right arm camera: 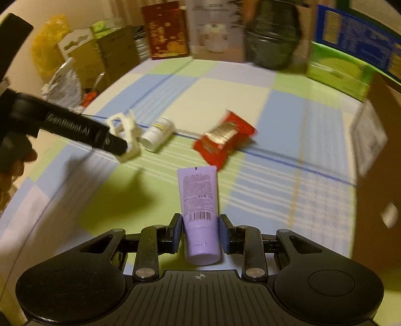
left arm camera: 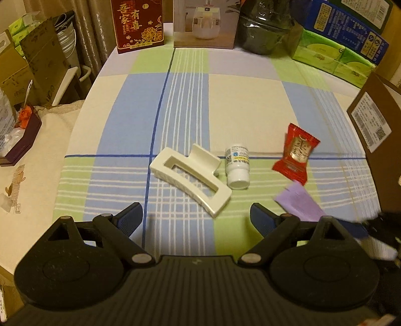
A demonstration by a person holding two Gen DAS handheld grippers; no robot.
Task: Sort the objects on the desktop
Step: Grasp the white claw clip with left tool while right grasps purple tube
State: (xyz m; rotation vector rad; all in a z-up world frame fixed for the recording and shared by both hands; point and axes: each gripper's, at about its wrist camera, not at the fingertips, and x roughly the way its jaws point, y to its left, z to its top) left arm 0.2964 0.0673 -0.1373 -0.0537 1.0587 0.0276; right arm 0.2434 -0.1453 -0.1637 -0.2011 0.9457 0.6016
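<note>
A cream hair claw clip (left arm camera: 190,176) lies on the checked tablecloth just ahead of my left gripper (left arm camera: 196,219), which is open and empty. A small white bottle (left arm camera: 237,165) lies on its side right of the clip. A red snack packet (left arm camera: 295,154) lies further right. My right gripper (right arm camera: 200,234) is shut on a lilac tube (right arm camera: 200,210), held above the cloth, cap end towards the camera. The tube (left arm camera: 299,201) shows blurred at the right of the left wrist view. The clip (right arm camera: 125,136), bottle (right arm camera: 159,133) and packet (right arm camera: 224,138) lie beyond it.
Boxes line the table's far edge: a dark red box (left arm camera: 137,25), a picture box (left arm camera: 205,23), a dark pot (left arm camera: 265,30), green tissue packs (left arm camera: 330,57). A brown carton (left arm camera: 376,115) stands at the right. The left gripper's body (right arm camera: 62,125) crosses the right wrist view.
</note>
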